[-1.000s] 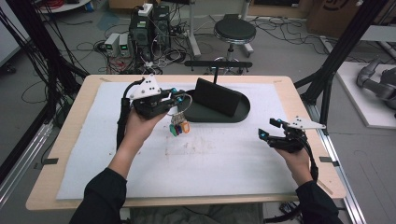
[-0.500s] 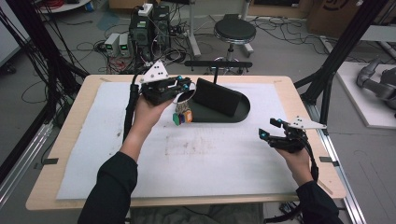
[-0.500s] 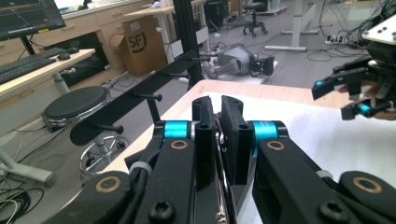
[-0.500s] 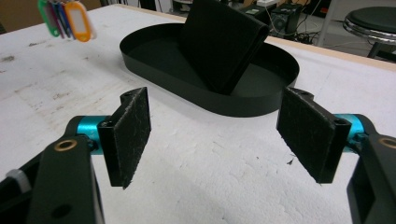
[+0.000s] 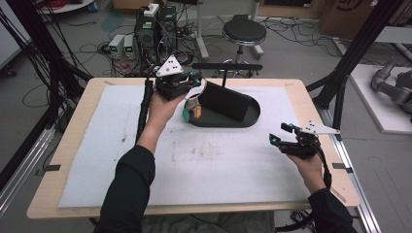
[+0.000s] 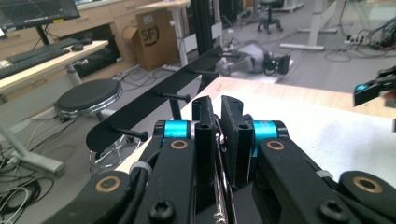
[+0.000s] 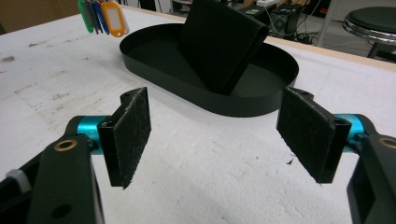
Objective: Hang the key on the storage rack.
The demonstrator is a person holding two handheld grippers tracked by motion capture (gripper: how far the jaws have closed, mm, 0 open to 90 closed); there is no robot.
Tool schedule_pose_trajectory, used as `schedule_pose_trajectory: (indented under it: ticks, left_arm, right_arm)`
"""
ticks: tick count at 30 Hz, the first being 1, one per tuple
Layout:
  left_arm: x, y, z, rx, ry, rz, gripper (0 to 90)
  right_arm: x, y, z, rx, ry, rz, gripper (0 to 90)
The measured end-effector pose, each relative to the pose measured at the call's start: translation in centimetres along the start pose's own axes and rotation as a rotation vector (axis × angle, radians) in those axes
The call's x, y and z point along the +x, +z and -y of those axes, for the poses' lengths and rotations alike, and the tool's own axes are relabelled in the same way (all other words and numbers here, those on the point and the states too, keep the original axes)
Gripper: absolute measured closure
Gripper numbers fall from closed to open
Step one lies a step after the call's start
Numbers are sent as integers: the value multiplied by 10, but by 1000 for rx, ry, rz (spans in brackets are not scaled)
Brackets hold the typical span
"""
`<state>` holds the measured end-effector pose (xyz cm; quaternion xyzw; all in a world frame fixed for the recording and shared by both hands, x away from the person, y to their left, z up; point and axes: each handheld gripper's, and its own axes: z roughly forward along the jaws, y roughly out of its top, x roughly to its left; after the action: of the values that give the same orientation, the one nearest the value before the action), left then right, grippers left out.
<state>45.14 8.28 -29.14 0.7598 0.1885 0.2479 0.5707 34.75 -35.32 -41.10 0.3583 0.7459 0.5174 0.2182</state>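
**Key Bunch Carried Toward Hook Rack**

Between the earlier frames and this one, the left gripper (image 5: 193,83) travelled from the middle of the high view up toward the upper centre, taking the bunch of coloured plastic key tags on a metal ring (image 5: 192,109) with it. The bunch hung over the near-left rim of the black oval tray (image 5: 252,116), just below the black bar with projecting pegs (image 5: 227,66).

The left gripper's jaws stood almost fully together, clamped on the thin wire ring (image 6: 218,154), which ran down between the pads in the left gripper view. The right gripper (image 5: 283,133) rested at the lower right of the high view, jaws wide apart and holding nothing; its pads (image 7: 132,135) faced the tray and the black wedge-shaped block (image 7: 224,42) standing in it.

Handling judgement: the bunch appeared light. The tags dangled loose and would swing with any quick move. The ring was thin, hard and probably slippery, so the hold belonged on the ring itself, leaving an open loop free for a peg.
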Motion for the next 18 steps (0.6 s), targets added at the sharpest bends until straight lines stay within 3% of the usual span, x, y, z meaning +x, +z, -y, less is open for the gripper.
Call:
schedule_pose_trajectory:
  ticks: [18]
  left_arm:
    - [15,33,6,-6,-58,-86,838]
  right_arm:
    - [0,0,0,3,5,-6,265]
